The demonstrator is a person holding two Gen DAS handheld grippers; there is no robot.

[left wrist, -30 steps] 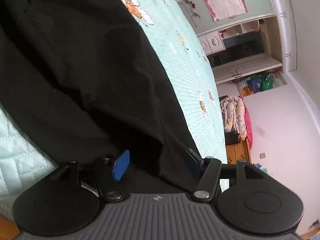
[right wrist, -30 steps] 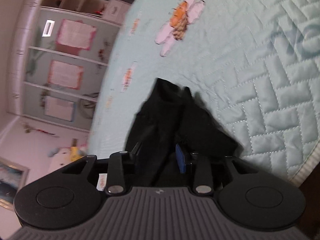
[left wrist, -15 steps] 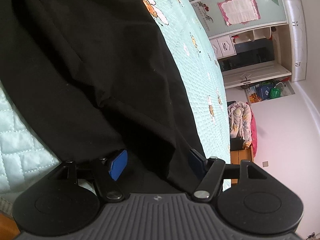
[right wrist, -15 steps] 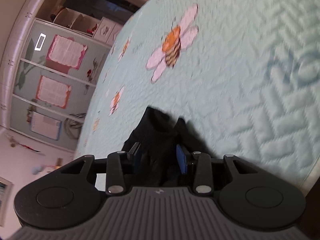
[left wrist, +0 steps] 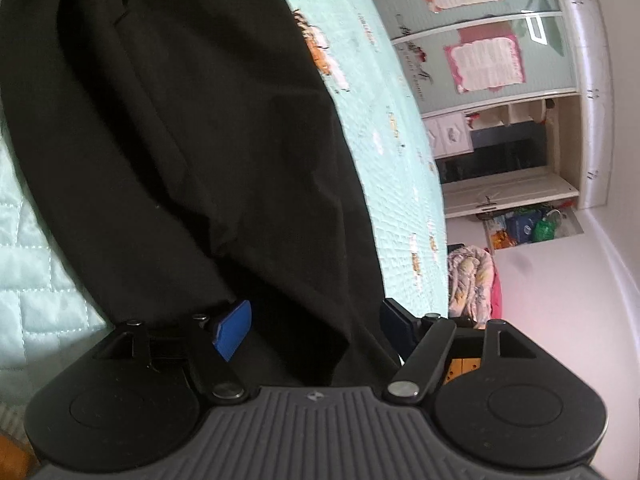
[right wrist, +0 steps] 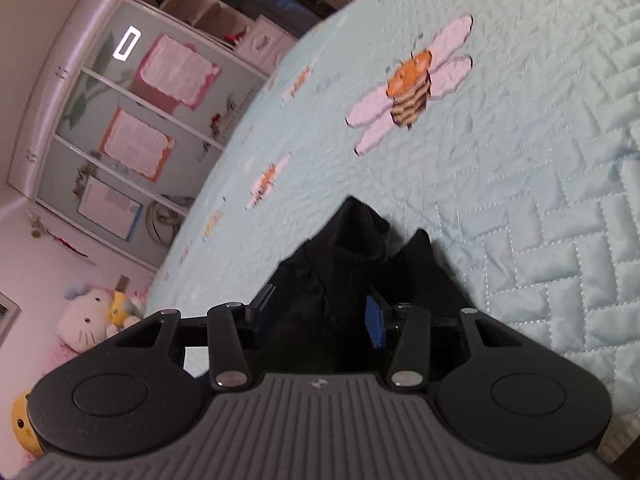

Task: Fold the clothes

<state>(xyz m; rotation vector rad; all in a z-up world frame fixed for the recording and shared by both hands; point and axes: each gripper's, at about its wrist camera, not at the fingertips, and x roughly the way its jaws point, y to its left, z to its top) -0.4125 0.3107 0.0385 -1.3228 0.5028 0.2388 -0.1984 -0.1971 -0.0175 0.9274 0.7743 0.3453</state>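
A black garment spreads across the mint quilted bed and fills most of the left wrist view. My left gripper sits over its near edge, its blue pads wide apart and loose cloth lying between them. In the right wrist view a bunched part of the black garment sticks up in two peaks from between the fingers. My right gripper is shut on that bunch just above the quilted bed.
A wardrobe with pink papers on its doors and a shelf unit stand beyond the bed. A bundled blanket lies at the bed's far side. Plush toys sit at the left of the right wrist view. A bee print marks the quilt.
The left gripper's pads have spread a little wider over the cloth and its view has swung. The right gripper has shifted over the quilt with the bunch still in it.
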